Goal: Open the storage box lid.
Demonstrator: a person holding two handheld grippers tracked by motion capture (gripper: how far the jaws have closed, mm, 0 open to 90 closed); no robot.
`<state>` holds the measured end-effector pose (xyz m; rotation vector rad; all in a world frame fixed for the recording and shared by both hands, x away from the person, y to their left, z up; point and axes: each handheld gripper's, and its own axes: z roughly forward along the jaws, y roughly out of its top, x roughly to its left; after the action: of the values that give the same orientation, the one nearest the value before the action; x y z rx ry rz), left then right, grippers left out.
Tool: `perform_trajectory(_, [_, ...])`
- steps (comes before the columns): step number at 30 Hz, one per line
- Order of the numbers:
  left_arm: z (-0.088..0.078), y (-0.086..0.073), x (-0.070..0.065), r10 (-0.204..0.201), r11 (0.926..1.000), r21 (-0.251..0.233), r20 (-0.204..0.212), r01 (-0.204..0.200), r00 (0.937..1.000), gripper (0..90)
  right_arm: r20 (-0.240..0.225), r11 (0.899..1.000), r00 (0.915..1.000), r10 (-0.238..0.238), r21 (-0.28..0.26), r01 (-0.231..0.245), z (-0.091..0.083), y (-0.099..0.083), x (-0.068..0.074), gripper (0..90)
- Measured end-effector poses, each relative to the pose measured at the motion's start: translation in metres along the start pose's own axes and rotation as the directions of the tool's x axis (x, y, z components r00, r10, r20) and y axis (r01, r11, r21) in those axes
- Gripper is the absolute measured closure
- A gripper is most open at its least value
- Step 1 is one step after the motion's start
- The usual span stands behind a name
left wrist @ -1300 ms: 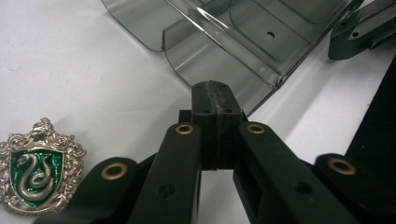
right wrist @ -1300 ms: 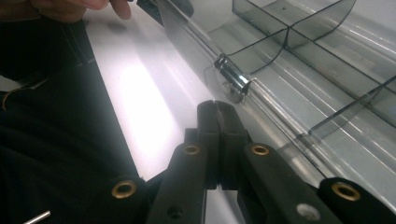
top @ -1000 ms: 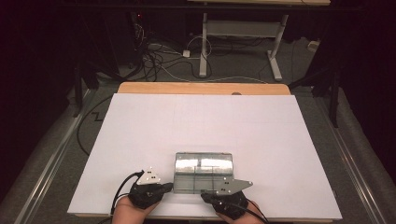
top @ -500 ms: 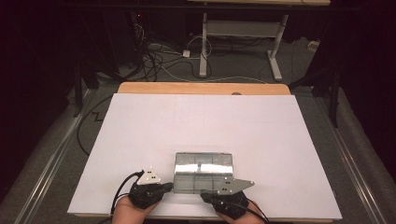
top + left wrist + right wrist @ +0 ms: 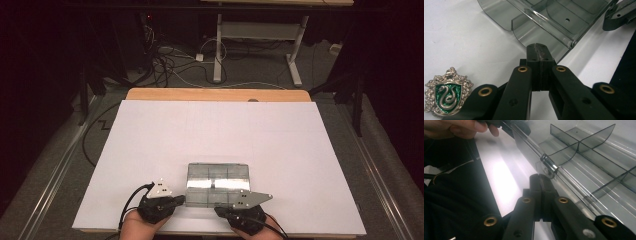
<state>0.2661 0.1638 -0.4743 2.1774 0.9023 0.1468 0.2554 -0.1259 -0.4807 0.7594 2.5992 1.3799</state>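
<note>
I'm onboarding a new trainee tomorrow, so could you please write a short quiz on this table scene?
1. True or false: the left tool has its jaws shut.
2. What lies on the white table beside the left tool?
A) a green-and-silver crest badge
B) a red pen
3. Is the clear smoky plastic compartment box open or closed?

Key: 1 true; 2 A; 3 open, its lid folded back at the hinge.

Both grippers' fingers (image 5: 539, 51) pressed together.
</note>
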Motion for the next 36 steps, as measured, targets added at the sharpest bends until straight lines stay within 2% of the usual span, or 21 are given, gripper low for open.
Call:
perform_trajectory(16, [-0.0001,0.0006,-0.0008,0.009,1.0,0.001,-0.008,-0.009,0.9999,87.2,-0.002,1.0,0.9999,-0.011,0.005,0.011,0.0001,0.0,0.0011,90.0])
perform_trajectory(23, [-0.0002,0.0007,-0.0009,0.014,0.9999,0.001,-0.01,-0.014,0.9999,87.3,0.013,1.0,0.9999,0.005,0.016,-0.005,0.0009,-0.0008,-0.0007,90.0])
perform_trajectory(27, [-0.0001,0.0007,-0.001,0.015,0.9999,0.002,-0.011,-0.015,0.9998,87.3,0.009,1.0,1.0,0.0,0.001,0.0,0.0,-0.0004,-0.0004,90.0])
perform_trajectory(28, [0.0015,-0.0001,-0.0049,-0.037,0.9991,-0.019,0.001,0.037,0.9993,87.3,0.008,1.0,0.9999,0.006,-0.008,-0.006,-0.0005,-0.0002,-0.0003,90.0])
perform_trajectory(29, [-0.0001,0.0008,-0.0011,0.015,0.9999,0.002,-0.011,-0.015,0.9998,87.2,0.006,1.0,1.0,0.003,-0.011,-0.003,-0.0011,0.0001,-0.0008,90.0])
perform_trajectory(36, [-0.0002,0.0008,-0.0012,0.015,0.9999,0.001,-0.012,-0.015,0.9998,87.3,0.001,1.0,1.0,0.003,-0.013,-0.003,-0.0022,0.0001,-0.0006,90.0])
